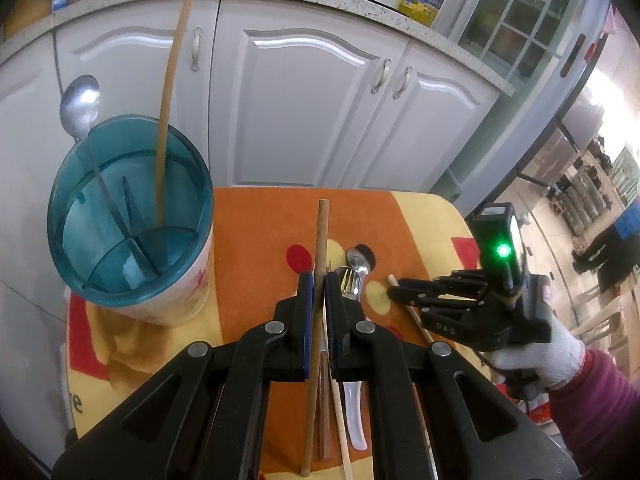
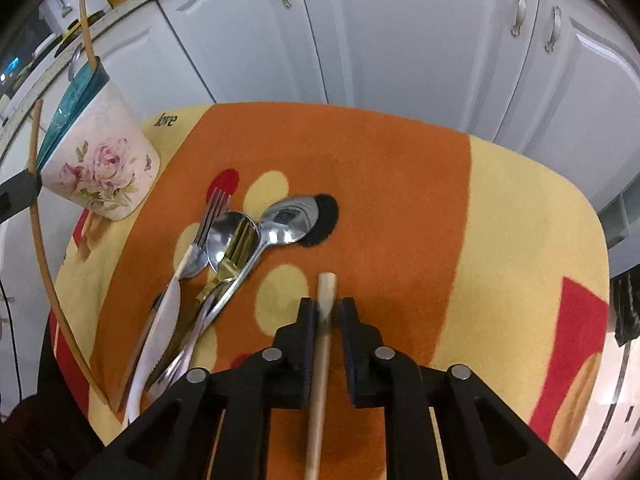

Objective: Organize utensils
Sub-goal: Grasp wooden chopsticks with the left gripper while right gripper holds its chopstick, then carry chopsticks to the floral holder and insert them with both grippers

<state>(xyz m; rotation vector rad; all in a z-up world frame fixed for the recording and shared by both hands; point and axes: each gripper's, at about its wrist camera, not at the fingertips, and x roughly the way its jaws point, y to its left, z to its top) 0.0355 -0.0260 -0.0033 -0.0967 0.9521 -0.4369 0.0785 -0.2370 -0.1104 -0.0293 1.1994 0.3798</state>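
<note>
Now one chopstick pinched between left gripper pads.

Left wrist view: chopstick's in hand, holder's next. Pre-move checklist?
1. Grip: left fingers shut on the held chopstick: ok.
2. Holder upright with its top open: ok.
3. Free slot: the near compartments look empty; the spoon and the standing chopstick are in the far ones: ok.
4. Path: right gripper sits off to the side, away from the holder: ok.
5. Right fingers around the second chopstick, with a gap showing on one side; firm grip: cannot tell.
</note>
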